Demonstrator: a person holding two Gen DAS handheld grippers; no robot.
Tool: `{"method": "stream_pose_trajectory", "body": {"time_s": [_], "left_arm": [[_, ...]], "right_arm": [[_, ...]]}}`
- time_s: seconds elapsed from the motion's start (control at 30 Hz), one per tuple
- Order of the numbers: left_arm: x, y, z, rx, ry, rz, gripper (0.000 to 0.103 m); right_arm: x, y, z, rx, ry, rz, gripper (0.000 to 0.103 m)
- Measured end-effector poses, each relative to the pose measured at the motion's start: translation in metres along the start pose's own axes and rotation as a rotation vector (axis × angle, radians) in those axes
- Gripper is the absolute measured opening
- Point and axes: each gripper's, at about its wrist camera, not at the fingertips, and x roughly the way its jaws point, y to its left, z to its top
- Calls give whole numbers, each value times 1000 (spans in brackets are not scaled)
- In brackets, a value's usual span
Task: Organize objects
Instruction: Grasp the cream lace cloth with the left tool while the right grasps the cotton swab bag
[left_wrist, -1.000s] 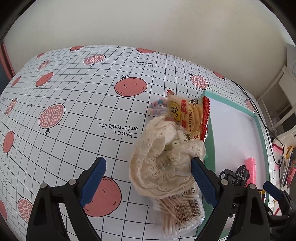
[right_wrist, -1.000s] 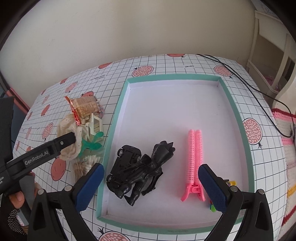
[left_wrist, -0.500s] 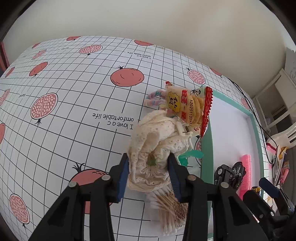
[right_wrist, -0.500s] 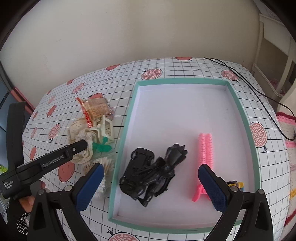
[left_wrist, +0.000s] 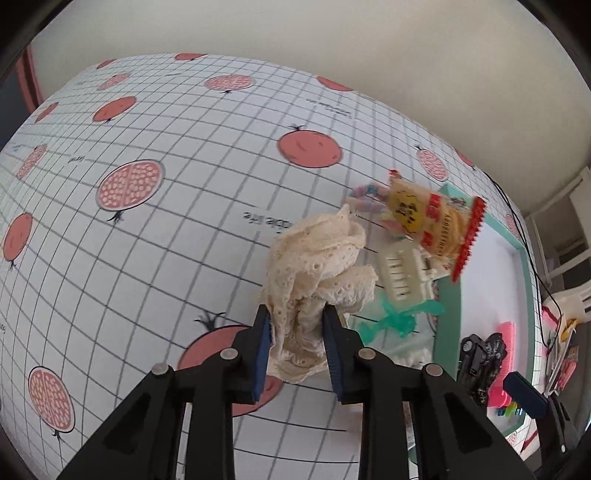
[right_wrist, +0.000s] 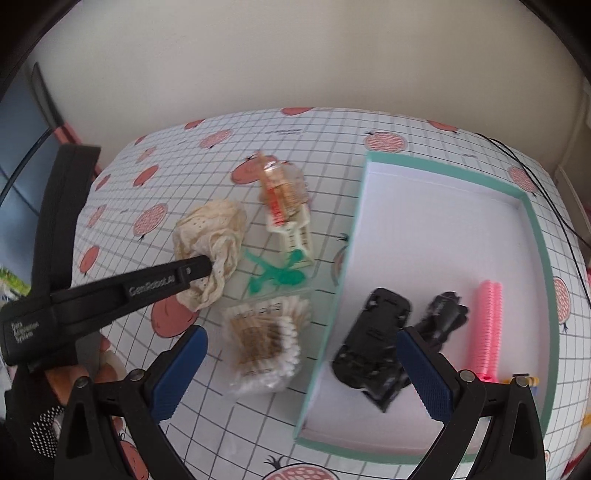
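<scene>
My left gripper (left_wrist: 297, 325) is shut on a crumpled cream lace cloth (left_wrist: 314, 254), held just left of the pile; the right wrist view shows the same cloth (right_wrist: 214, 229). Beside it lie a snack packet (right_wrist: 279, 192), a white claw clip (right_wrist: 295, 236), a green piece in a clear bag (right_wrist: 277, 277) and a pack of cotton swabs (right_wrist: 264, 343). My right gripper (right_wrist: 301, 336) is open above the swab pack and the left rim of the teal tray (right_wrist: 325, 314). In the tray lie a black toy car (right_wrist: 373, 332), a black figure (right_wrist: 443, 314) and a pink hair clip (right_wrist: 485, 325).
A pastel hair tie (left_wrist: 364, 194) peeks out behind the snack packet (left_wrist: 432, 221). A black cable (right_wrist: 554, 206) runs across the table's right side. A person's hand (right_wrist: 62, 384) holds the left gripper at lower left. The wall rises behind the pomegranate-print tablecloth (left_wrist: 147, 258).
My left gripper has shut on the lace cloth and drawn it left, off the clip and the swab pack. My right gripper has shifted left, from over the tray to its left rim.
</scene>
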Motion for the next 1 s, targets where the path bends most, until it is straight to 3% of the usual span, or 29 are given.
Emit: {"method": "stream_pose_trajectory", "body": {"time_s": [0.3,0.67,0.87,1.0], "left_arm": [[-7,37,4,-103,9,26,29],[-5,83,2,-208,36,78,29],[-4,94,2,-237,41,73,29],[-6,93,2,-238,38,55,28]], "right_arm": [[23,34,-6,-87,72,13,102],[43,49,-8,-95,122,-8,97],[52,52,-11,-103,149,-28,87],[56,52,-12,-97,162,-44,76]]}}
